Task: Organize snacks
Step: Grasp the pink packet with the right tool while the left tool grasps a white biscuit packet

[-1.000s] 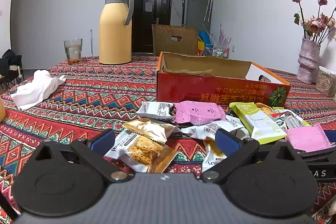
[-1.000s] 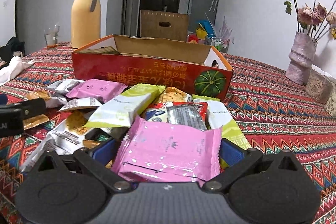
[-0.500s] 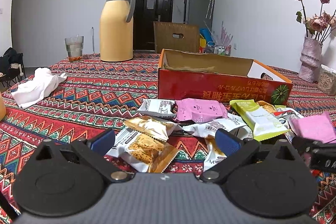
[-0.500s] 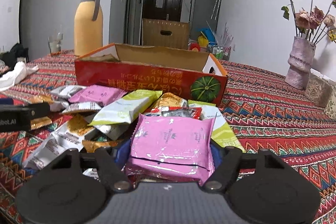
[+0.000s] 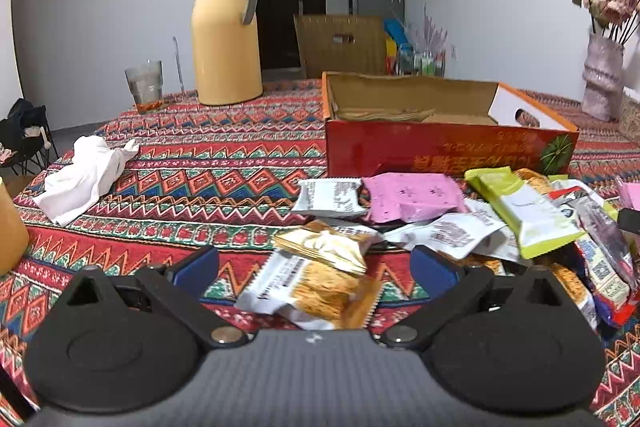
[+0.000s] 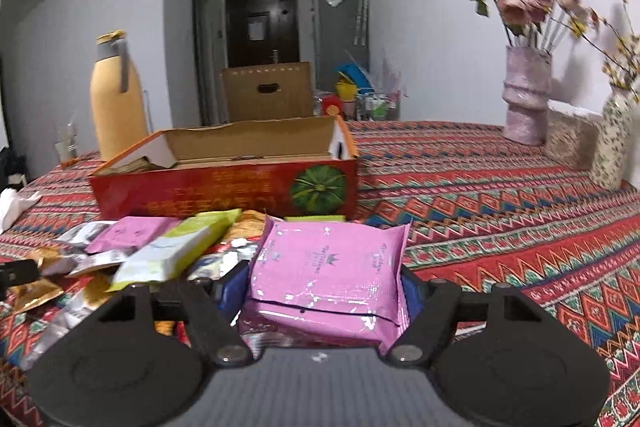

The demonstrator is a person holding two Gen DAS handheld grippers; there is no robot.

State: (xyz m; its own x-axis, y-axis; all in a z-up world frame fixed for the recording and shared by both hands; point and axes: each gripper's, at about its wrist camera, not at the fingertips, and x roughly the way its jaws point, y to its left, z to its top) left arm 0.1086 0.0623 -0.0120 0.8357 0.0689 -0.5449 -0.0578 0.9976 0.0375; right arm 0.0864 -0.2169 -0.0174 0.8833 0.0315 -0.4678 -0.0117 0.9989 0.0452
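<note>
The right gripper [image 6: 324, 281] has risen since the earlier frame, lifting the pink packet [image 6: 328, 267] clear of the pile; its fingers [image 6: 232, 285] clamp the glossy, flat packet between them, long axis across the fingers. Ahead stands the red box [image 6: 224, 191], open, holding brown paper. The left gripper [image 5: 314, 265] hangs with fingers [image 5: 198, 265] spread, a biscuit packet [image 5: 312, 291] on the tabletop [image 5: 200, 171] between them.
</note>
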